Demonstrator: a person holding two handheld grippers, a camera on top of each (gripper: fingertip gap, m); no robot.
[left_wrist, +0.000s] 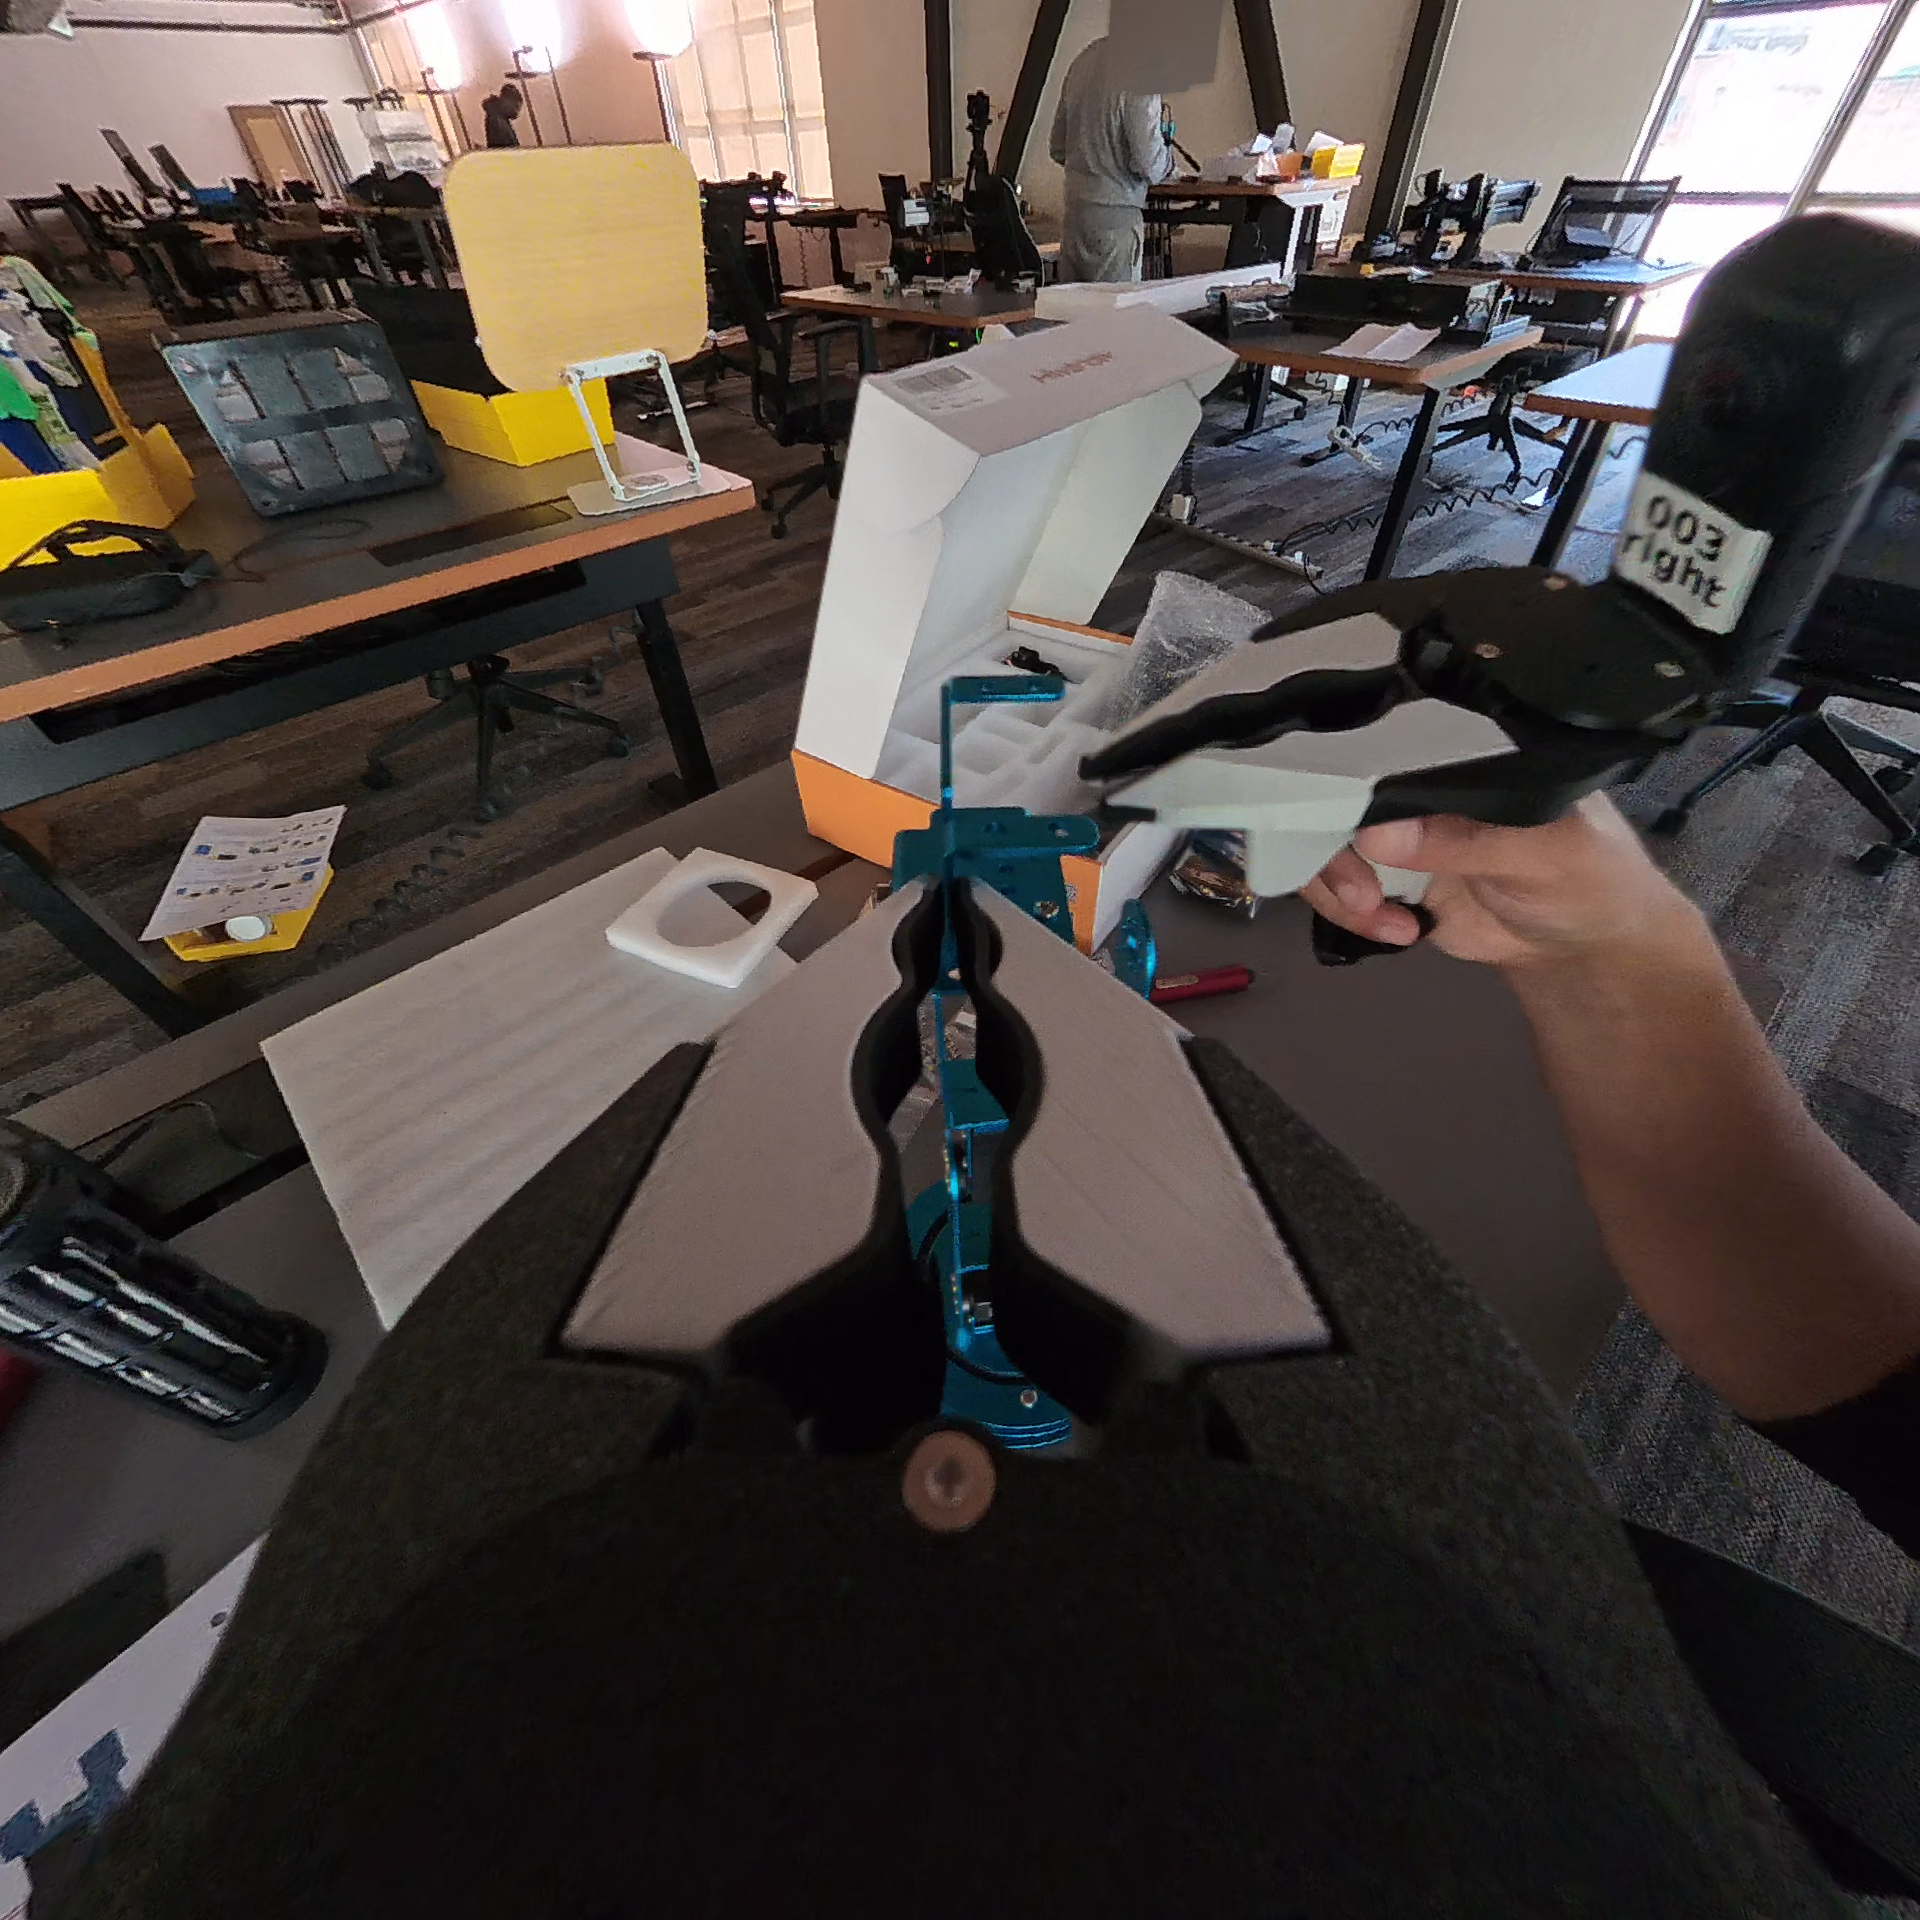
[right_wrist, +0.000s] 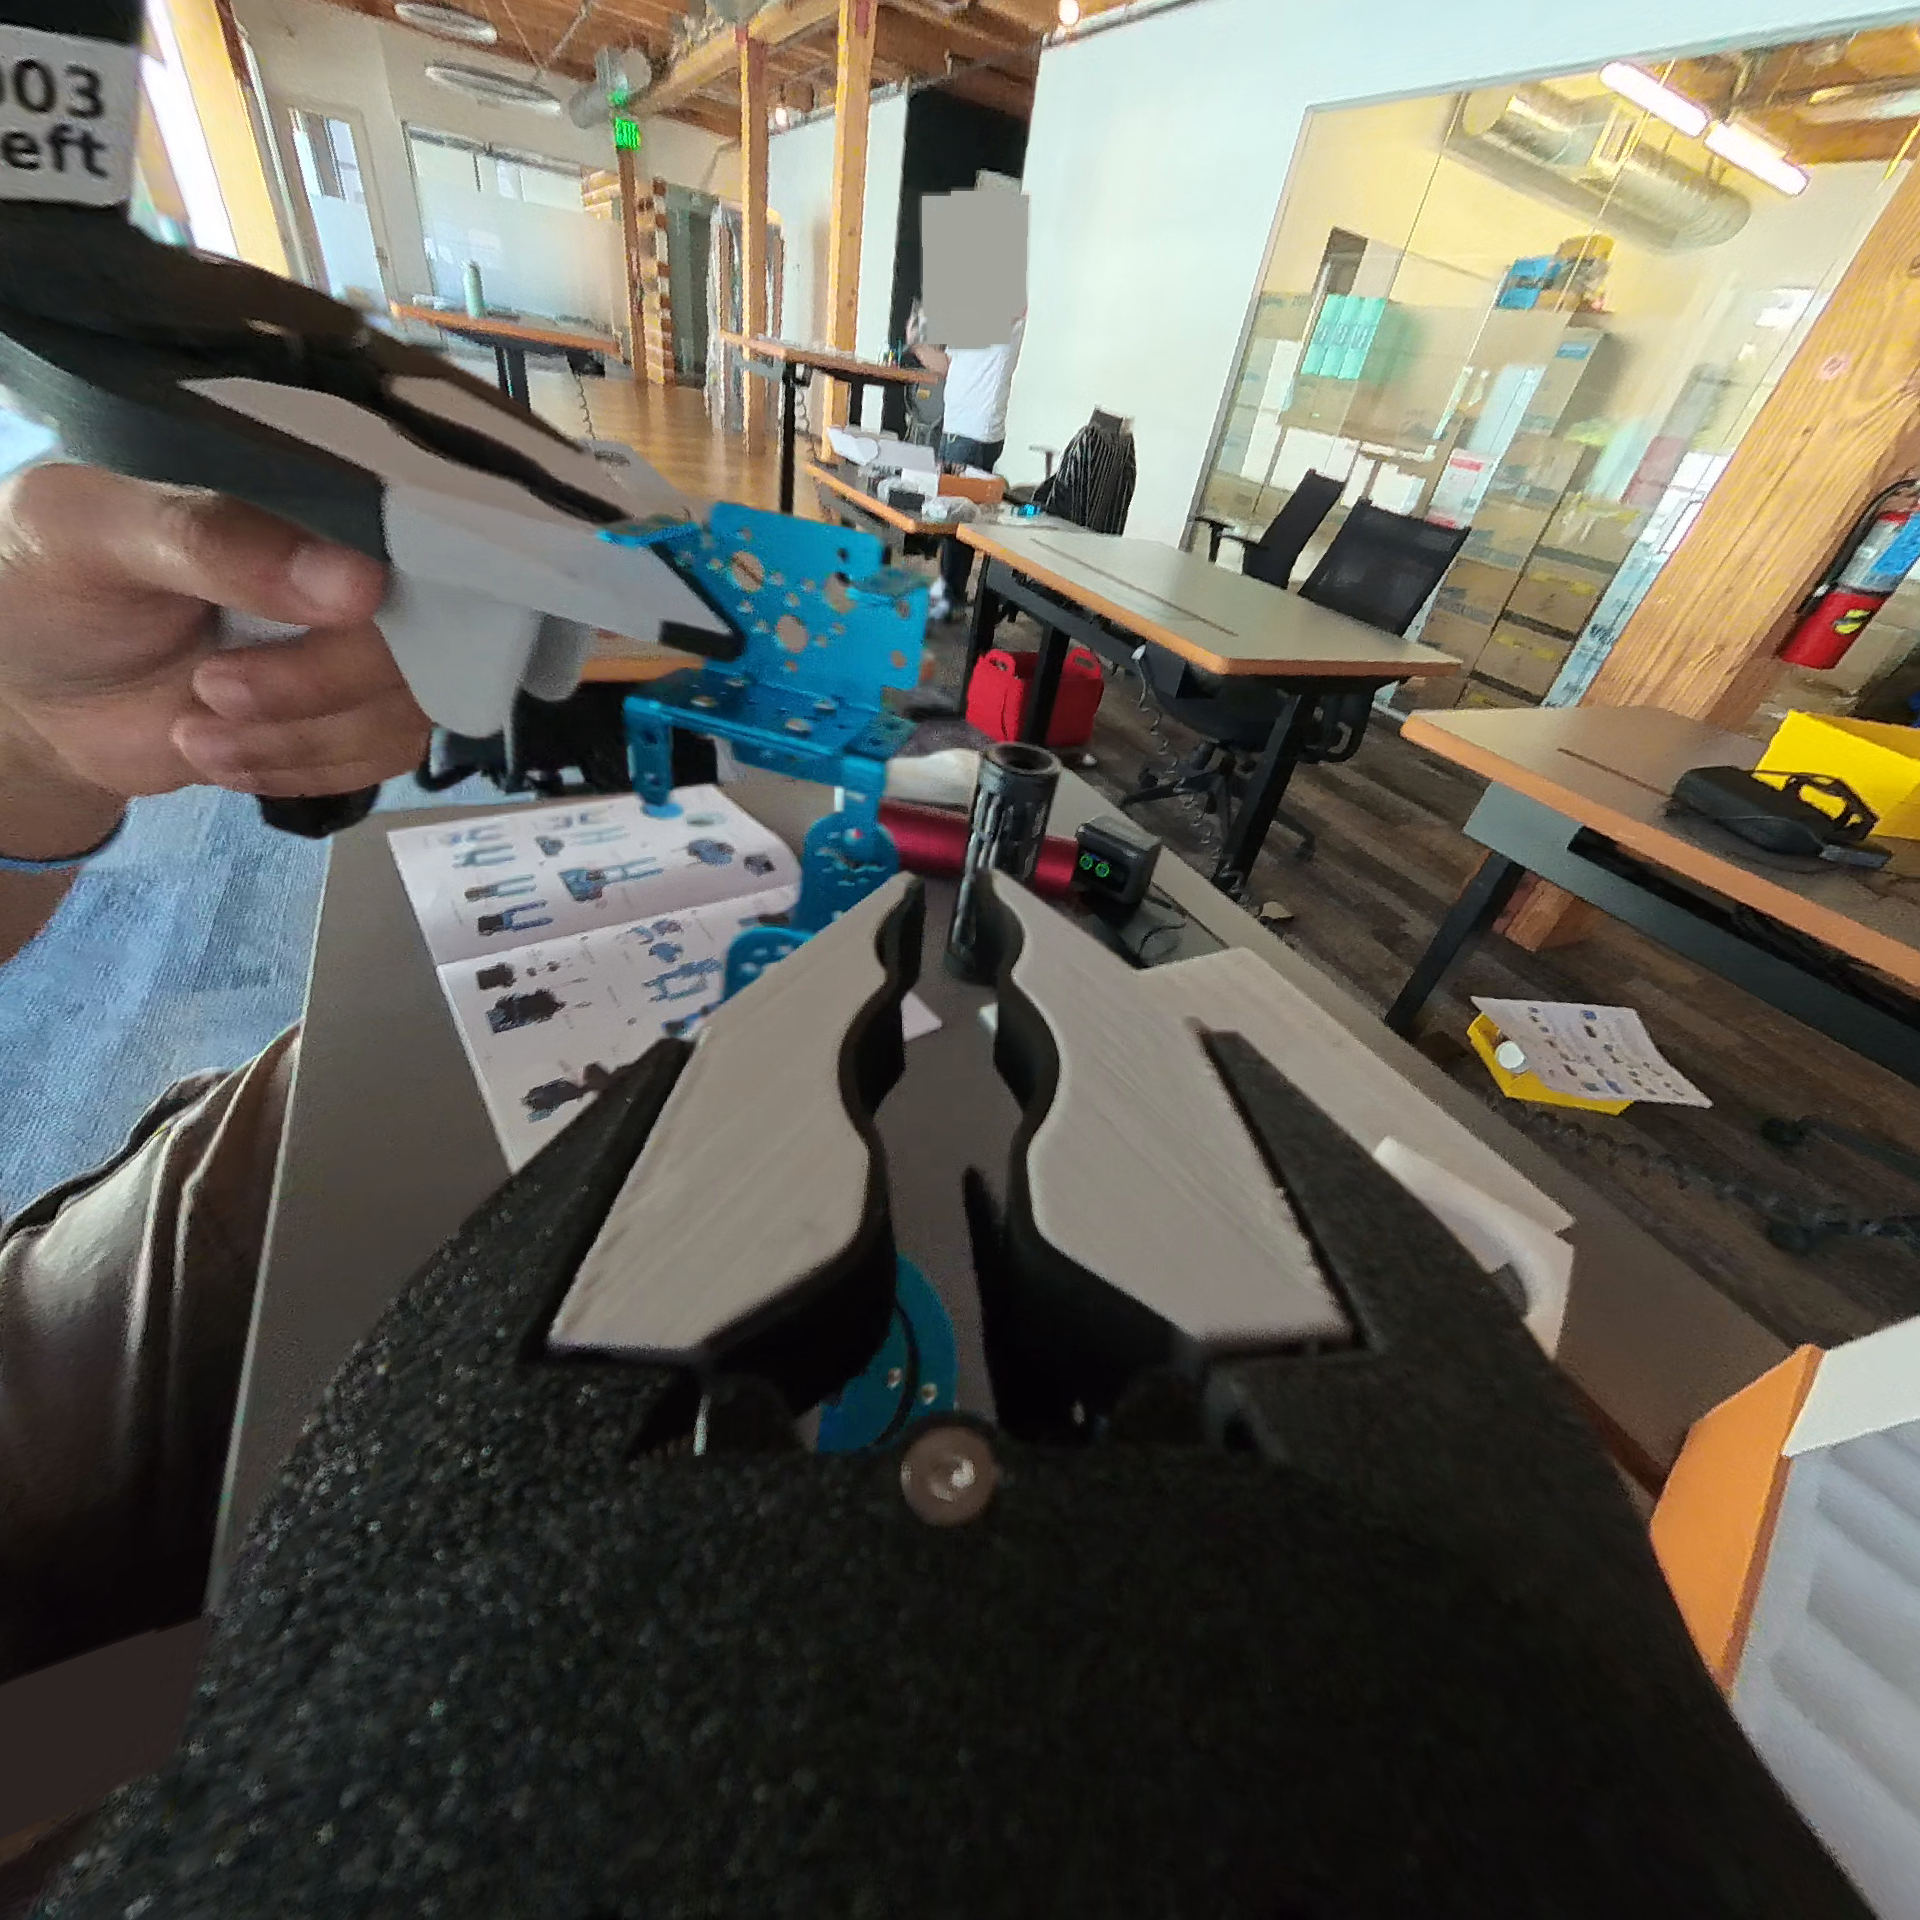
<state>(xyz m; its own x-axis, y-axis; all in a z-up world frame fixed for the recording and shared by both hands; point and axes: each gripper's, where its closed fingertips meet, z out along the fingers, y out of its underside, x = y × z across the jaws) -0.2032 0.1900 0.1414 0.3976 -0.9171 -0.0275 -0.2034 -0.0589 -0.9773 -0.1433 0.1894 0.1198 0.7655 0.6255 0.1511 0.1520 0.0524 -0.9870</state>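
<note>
The left gripper (left_wrist: 951, 883) is clamped, fingers nearly together, on the blue perforated metal bracket assembly (left_wrist: 987, 842); in the right wrist view the same left gripper (right_wrist: 681, 582) comes in from the upper left and pinches the assembly's (right_wrist: 790, 644) upper plate at its edge. The assembly hangs above the dark tabletop (right_wrist: 353, 1039); its long axis runs roughly upright, the broad drilled plate at the top and a chain of narrower blue links trailing down toward the table; in the left wrist view a thin blue L-shaped strip rises from its top, pointing up and away from the camera.

The right gripper (right_wrist: 956, 914) has its fingers narrowly parted; between the tips a black ribbed cylindrical tool handle (right_wrist: 1003, 852) shows, though whether the pads touch it I cannot tell; the handle appears upright, its open end at the top. In the left wrist view the right gripper (left_wrist: 1101, 784) sits just right of the assembly's top, tips pointing left toward it.

Beyond the assembly stands an open white-and-orange cardboard box with foam lining (left_wrist: 966, 582); left of the assembly lie a white foam sheet (left_wrist: 488, 1081) and a white foam square with a round cut-out (left_wrist: 712, 914); right of it lies a red cylindrical tool (left_wrist: 1205, 982). Below the assembly an open illustrated instruction booklet (right_wrist: 561, 935) lies flat.
</note>
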